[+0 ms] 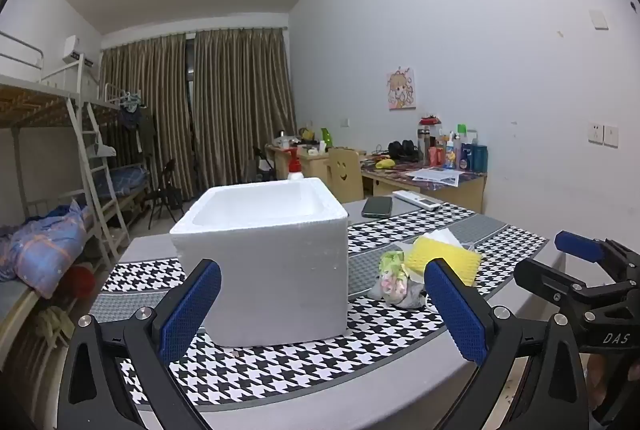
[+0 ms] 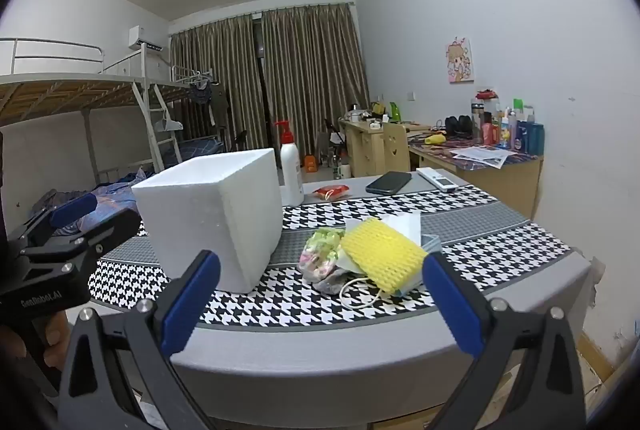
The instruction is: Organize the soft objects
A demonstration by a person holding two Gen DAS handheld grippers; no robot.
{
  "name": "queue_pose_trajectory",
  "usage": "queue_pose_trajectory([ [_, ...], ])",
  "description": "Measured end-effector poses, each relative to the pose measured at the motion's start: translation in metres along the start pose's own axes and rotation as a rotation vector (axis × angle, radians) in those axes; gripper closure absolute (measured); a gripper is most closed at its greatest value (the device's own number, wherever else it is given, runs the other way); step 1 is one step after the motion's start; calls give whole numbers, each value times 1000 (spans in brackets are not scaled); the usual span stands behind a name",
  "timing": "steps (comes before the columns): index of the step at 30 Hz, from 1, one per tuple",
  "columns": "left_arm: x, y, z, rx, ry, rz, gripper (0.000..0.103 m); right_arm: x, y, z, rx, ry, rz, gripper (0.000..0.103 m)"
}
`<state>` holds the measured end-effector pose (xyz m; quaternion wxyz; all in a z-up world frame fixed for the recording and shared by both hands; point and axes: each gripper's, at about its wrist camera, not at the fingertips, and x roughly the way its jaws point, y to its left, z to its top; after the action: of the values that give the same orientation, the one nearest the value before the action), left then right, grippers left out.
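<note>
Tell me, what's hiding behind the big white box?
Behind the white foam box stands a white pump bottle with a red top. The box covers its lower left side, and anything else directly behind it can't be seen.

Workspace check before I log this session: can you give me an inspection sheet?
Surface: table with houndstooth cloth.
Job's things: open white foam box; to its right a pile of yellow foam net, floral cloth, face mask.
Clutter: phone, remote, pump bottle, red packet.
Grippers: left hand-held gripper and right hand-held gripper open, empty.
Cables: nothing seen.
Surroundings: bunk beds, curtains, crowded desks.
</note>
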<state>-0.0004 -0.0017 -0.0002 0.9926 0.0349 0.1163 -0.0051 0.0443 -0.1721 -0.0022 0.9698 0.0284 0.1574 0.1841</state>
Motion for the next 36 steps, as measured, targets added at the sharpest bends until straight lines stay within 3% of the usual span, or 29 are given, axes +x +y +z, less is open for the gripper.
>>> queue_pose_trajectory([
  [36, -1, 8, 0, -24, 21, -13, 1, -3, -1, 2, -4, -12, -3, 1],
])
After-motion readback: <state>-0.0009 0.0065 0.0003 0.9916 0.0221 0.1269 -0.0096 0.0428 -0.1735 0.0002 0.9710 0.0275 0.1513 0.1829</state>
